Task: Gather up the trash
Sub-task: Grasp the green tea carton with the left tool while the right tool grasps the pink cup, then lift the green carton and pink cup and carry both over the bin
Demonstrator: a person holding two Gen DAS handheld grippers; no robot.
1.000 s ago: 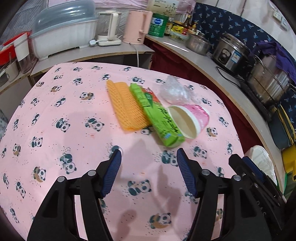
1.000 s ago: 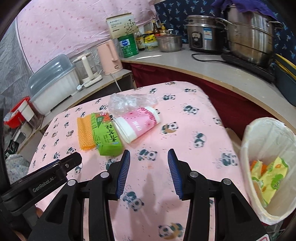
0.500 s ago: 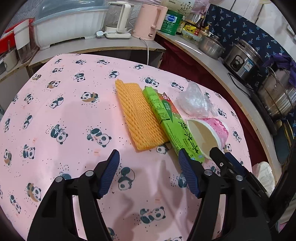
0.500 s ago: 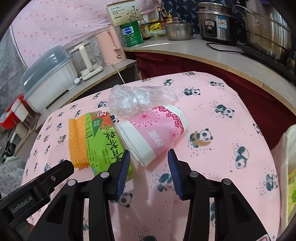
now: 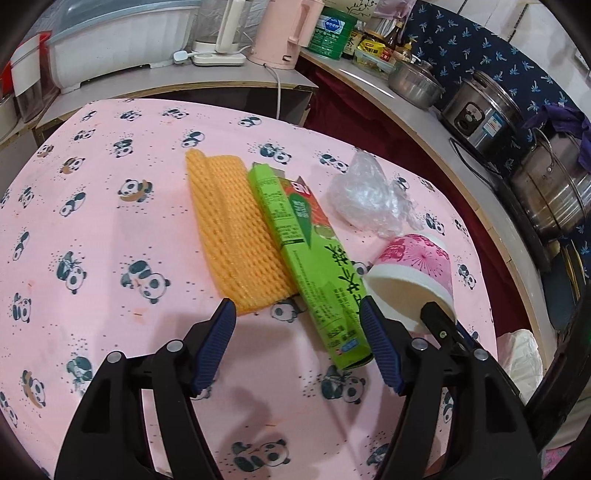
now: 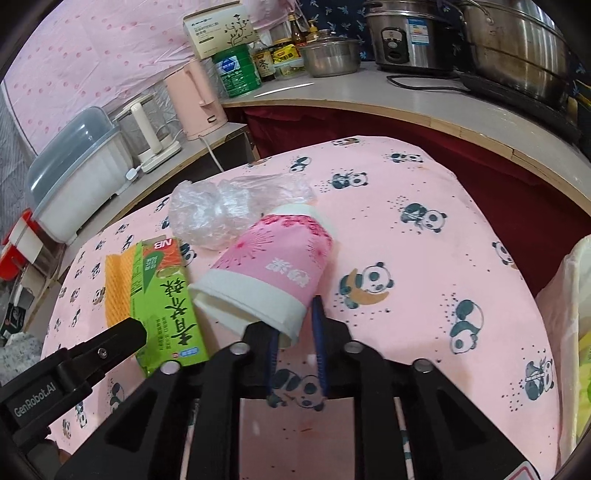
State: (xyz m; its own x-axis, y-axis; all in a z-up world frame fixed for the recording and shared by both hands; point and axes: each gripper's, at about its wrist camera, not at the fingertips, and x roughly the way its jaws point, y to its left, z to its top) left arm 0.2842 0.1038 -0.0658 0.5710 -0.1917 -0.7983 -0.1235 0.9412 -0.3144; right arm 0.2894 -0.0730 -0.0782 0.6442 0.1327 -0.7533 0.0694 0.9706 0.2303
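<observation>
A pink paper cup (image 6: 273, 273) lies on its side on the panda tablecloth (image 6: 424, 266). My right gripper (image 6: 295, 325) is shut on the cup's rim, one finger inside the mouth and one outside. The cup also shows in the left wrist view (image 5: 413, 277). A green tea carton (image 5: 314, 258) lies left of the cup, with orange foam netting (image 5: 232, 229) beside it and a crumpled clear plastic bag (image 5: 365, 195) behind. My left gripper (image 5: 297, 332) is open over the near ends of the netting and the carton.
A white-lined trash bin (image 6: 572, 314) with wrappers inside stands at the table's right edge. Behind the table a counter holds a pink kettle (image 6: 195, 103), a dish box (image 6: 74, 170), a rice cooker (image 6: 406, 33) and steel pots (image 6: 517, 48).
Both grippers moved forward toward the trash. My right gripper closed on the pink cup's rim. My left gripper stayed open and came up to the carton and netting.
</observation>
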